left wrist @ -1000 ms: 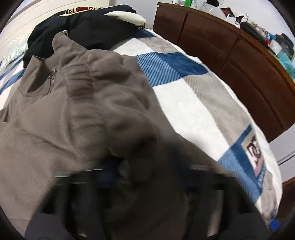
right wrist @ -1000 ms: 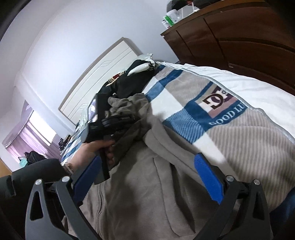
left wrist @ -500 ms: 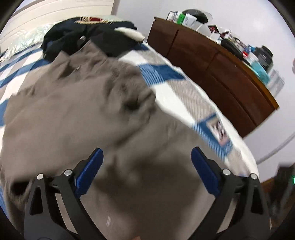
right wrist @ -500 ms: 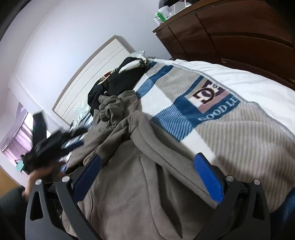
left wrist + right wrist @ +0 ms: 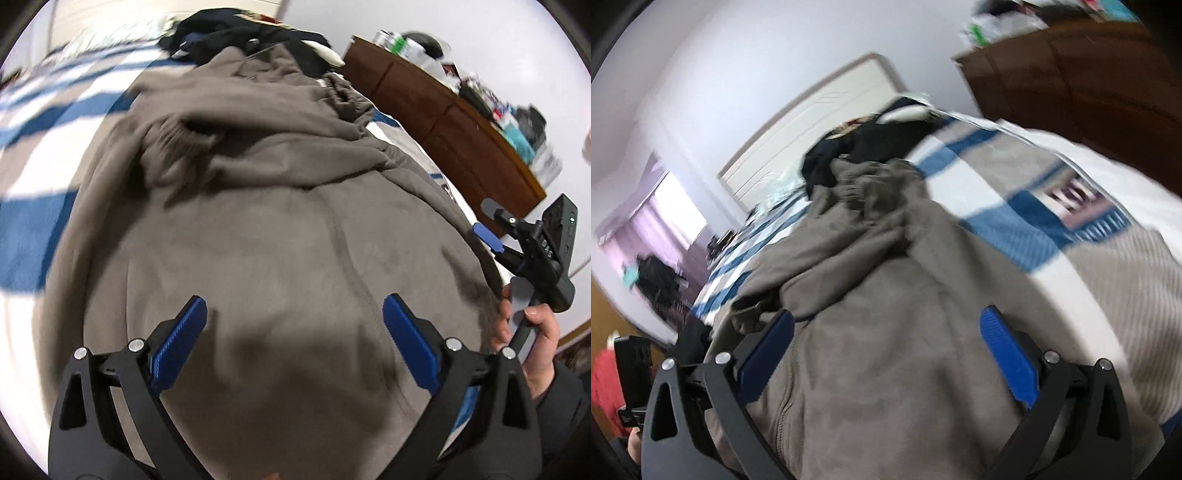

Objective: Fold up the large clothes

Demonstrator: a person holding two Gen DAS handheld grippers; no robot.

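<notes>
The brown sweatshirt (image 5: 280, 240) lies rumpled on the bed (image 5: 33, 236), dark clothes (image 5: 236, 33) at its 12 o'clock. The left gripper (image 5: 293, 332) and right gripper (image 5: 886, 343) both hang spread wide above it, pinching nothing.

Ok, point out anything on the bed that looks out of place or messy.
The grey-brown sweatshirt is only half tidy: its sleeves lie bunched in rumpled heaps across the chest. Beyond it, dark clothes sit in an unfolded pile on the blanket.

Both wrist views look steeply down, close over the same sweatshirt (image 5: 280, 236) and bed (image 5: 1108, 280)
</notes>
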